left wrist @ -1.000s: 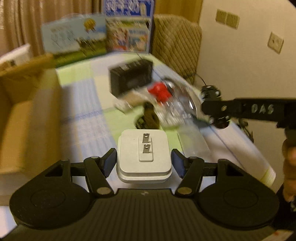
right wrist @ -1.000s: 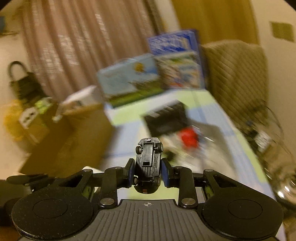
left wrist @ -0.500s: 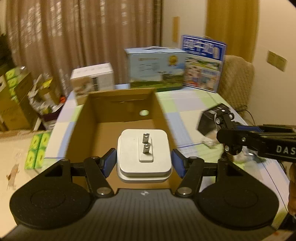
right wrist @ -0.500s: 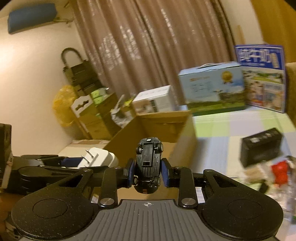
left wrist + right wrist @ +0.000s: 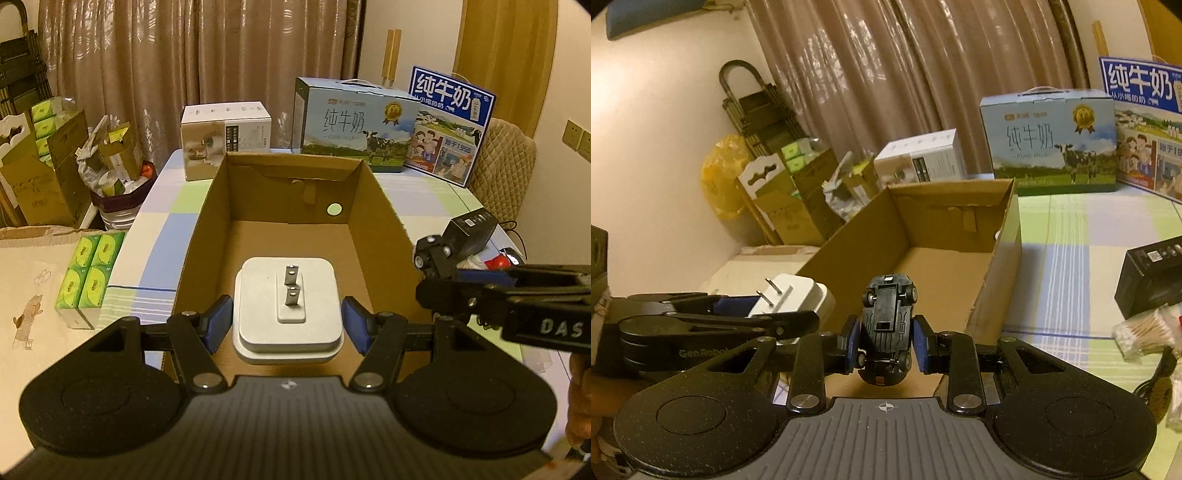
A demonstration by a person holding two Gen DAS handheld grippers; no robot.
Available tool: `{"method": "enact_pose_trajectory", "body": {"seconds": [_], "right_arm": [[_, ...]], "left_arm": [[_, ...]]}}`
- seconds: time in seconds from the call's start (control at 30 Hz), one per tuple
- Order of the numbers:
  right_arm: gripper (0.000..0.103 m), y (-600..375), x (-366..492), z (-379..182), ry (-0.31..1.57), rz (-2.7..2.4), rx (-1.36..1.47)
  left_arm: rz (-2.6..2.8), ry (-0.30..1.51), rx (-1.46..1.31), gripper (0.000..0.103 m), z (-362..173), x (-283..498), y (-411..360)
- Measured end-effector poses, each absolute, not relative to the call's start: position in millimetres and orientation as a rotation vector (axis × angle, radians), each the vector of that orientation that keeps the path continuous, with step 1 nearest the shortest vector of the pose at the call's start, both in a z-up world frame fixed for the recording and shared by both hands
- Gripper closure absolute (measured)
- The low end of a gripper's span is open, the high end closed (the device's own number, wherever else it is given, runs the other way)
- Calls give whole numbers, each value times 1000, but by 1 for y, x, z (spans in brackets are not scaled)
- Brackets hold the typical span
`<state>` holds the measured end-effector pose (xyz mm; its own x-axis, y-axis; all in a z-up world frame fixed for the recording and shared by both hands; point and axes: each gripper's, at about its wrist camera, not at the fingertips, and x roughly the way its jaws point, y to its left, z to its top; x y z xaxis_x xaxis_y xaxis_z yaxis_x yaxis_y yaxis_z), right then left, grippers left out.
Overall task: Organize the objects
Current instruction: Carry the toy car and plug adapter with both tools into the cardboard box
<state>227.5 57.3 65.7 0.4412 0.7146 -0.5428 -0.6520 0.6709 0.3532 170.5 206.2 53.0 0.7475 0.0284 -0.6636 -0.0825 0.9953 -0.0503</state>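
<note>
My left gripper (image 5: 287, 325) is shut on a white plug adapter (image 5: 287, 308), prongs up, held over the near end of the open cardboard box (image 5: 376, 206). My right gripper (image 5: 887, 347) is shut on a small black toy car (image 5: 888, 325), underside up, just above the box's near right corner (image 5: 997, 295). The right gripper and the car (image 5: 436, 254) show at the right of the left wrist view. The left gripper and the adapter (image 5: 792, 299) show at the left of the right wrist view. The box interior looks bare.
Two milk cartons (image 5: 354, 125) (image 5: 448, 125) and a white box (image 5: 225, 138) stand behind the cardboard box. A black box (image 5: 1152, 280), a bag of cotton swabs (image 5: 1145, 332) and a red item (image 5: 496, 262) lie to its right. Green tissue packs (image 5: 88, 273) sit left.
Both grippers swung left from the pile of items to over the cardboard box, still holding the adapter and the toy car. In the last half second they moved closer to the box.
</note>
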Motion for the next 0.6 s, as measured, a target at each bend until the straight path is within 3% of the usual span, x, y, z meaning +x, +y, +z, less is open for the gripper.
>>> {"method": "enact_pose_trajectory", "body": {"seconds": [0.07,0.13,0.2,0.6], "right_arm": [[71,61,229,64,712,851,108],[42,61,229,65,703,841,124],[40,59,228,67,681,835,142],[40,36,223,80,616,779,182]], "left_arm": [[66,725,-83,43,51,172,209],[78,718,-88,37,49,172,213],[99,703,-91,30,51,170,216],[114,678,-126,30,54,153,220]]}}
